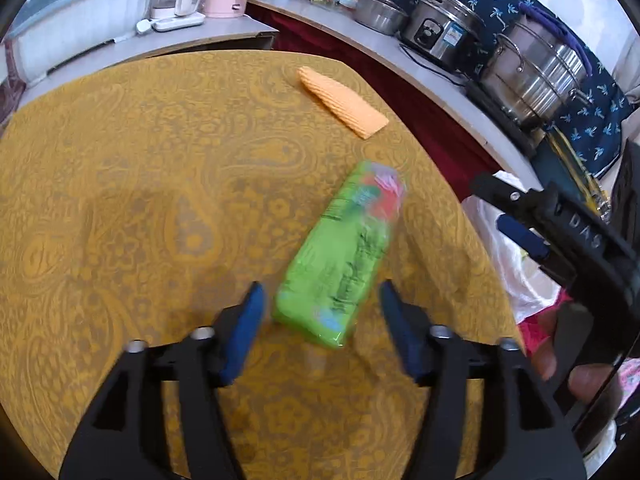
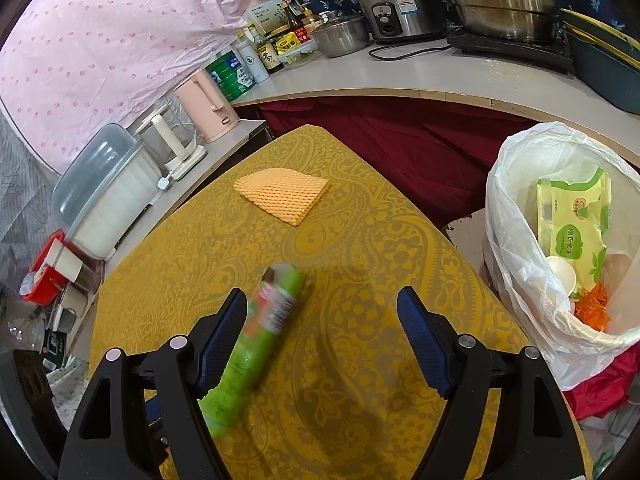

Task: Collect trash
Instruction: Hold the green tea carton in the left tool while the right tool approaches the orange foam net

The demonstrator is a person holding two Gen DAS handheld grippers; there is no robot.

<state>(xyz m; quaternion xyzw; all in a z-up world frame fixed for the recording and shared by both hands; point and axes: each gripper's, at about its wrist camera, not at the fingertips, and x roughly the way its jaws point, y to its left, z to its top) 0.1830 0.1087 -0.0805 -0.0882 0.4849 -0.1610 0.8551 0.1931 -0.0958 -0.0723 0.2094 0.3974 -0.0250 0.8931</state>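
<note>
Trash pickup is mid-reach: the green packet [image 1: 344, 256] lies flat on the yellow tabletop [image 1: 120, 184], blurred in both views, so either it or the cameras are moving. Left tongs [image 1: 322, 312] are spread wide with the packet's near end sitting between the two blue pads [image 1: 244, 332], neither pad touching it that I can see. Right tongs [image 2: 324, 340] are wide open too and grip nothing; from that side the packet runs just beside the left-hand pad, whether touching or not I can't tell. Off the tabletop's right edge stands the bin bag [image 2: 516, 216], white liner open, already holding a wipes pack, a small cup and some orange scraps. Farther back on the tabletop, well apart from the packet, lies an orange foam net [image 2: 282, 194], untouched.

My read: the left side is lined up for the grab. Next it needs to close squarely across the packet's width, lift clear, and carry it right to the bag. The wrapper looks slick and soft, so a shallow pinch may slip.
</note>
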